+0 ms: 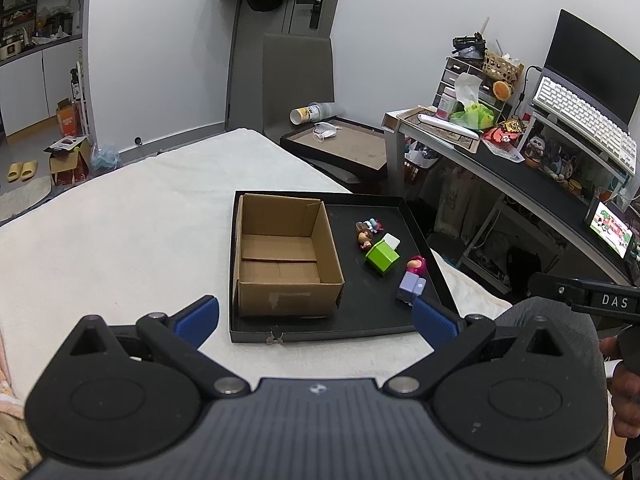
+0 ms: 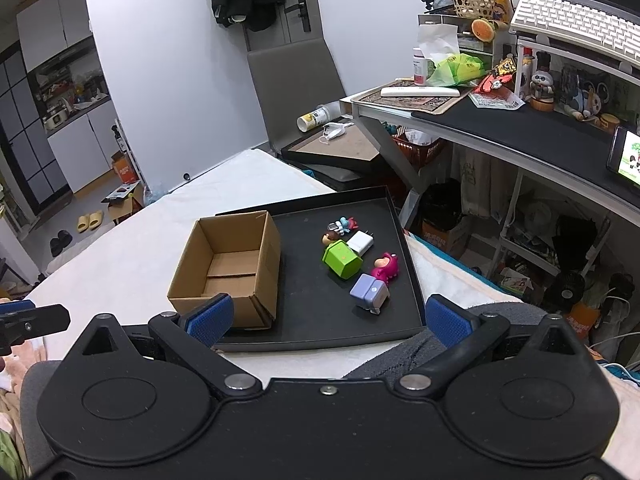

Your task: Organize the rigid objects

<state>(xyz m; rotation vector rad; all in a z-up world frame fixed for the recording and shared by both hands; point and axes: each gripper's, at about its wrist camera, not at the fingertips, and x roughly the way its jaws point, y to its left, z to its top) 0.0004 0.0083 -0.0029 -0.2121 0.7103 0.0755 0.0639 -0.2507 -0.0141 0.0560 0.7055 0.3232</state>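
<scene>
A black tray (image 1: pixel 360 326) (image 2: pixel 320 340) lies on a white bed. In its left half stands an open, empty cardboard box (image 1: pixel 286 256) (image 2: pixel 230 268). In its right half lie a green cube toy (image 1: pixel 382 258) (image 2: pixel 341 259), a white charger (image 1: pixel 390 241) (image 2: pixel 360 242), a purple block toy (image 1: pixel 411 288) (image 2: pixel 369 293), a pink figure (image 1: pixel 416 266) (image 2: pixel 386 267) and small figurines (image 1: pixel 366 232) (image 2: pixel 340 229). My left gripper (image 1: pixel 316 316) is open and empty, short of the tray's near edge. My right gripper (image 2: pixel 328 320) is open and empty above the tray's near edge.
A desk (image 2: pixel 500 120) with keyboard, tissue box and clutter stands to the right. A grey chair (image 1: pixel 298 80) and a second dark tray (image 1: pixel 340 148) sit beyond the bed. The right gripper's body shows at the left wrist view's right edge (image 1: pixel 592 300).
</scene>
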